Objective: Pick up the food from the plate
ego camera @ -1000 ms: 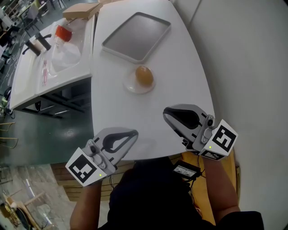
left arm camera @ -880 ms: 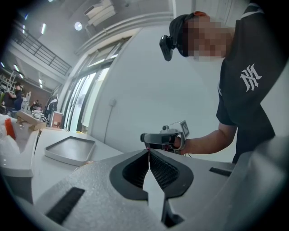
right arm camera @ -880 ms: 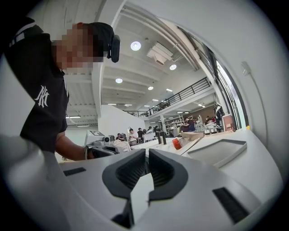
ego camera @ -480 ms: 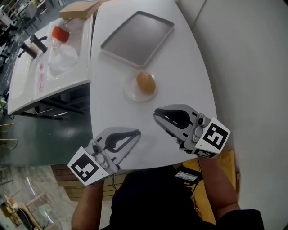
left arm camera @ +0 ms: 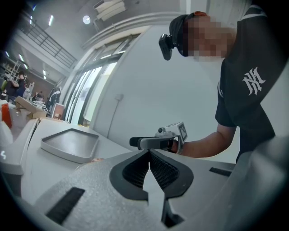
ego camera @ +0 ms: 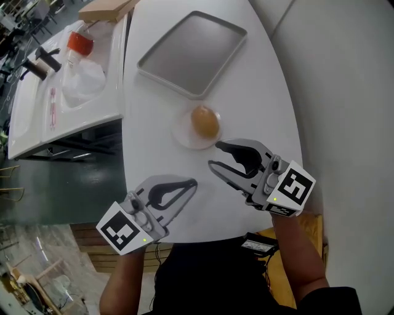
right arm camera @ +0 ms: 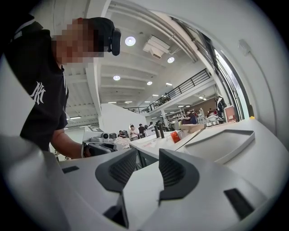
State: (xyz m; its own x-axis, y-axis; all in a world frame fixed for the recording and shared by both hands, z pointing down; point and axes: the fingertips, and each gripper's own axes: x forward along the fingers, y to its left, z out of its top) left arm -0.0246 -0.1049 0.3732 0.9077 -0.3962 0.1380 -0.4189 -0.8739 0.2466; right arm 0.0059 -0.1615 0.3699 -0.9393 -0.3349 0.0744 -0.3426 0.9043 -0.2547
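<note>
A round brown piece of food point(ego camera: 205, 122) lies on a small clear plate point(ego camera: 184, 136) in the middle of the white table point(ego camera: 252, 98). My right gripper point(ego camera: 216, 155) hovers just short of the plate's near rim. Its jaws are opening, with a gap and nothing between them. In the right gripper view the right gripper point(right arm camera: 148, 164) points across the table's near end, past the left gripper point(right arm camera: 101, 146). My left gripper point(ego camera: 194, 182) is shut and empty near the table's front left edge. The left gripper point(left arm camera: 149, 153) faces the right gripper point(left arm camera: 158, 140).
An empty grey tray point(ego camera: 192, 52) sits beyond the plate. A second white table at the left holds a red-capped bottle point(ego camera: 79, 44), a clear bag and a cardboard box point(ego camera: 104, 11). A gap with dark floor point(ego camera: 68, 184) separates the tables. A pale wall runs along the right.
My right gripper has moved forward and left toward the plate, and its jaws have parted from shut. The left gripper has barely shifted and stays shut.
</note>
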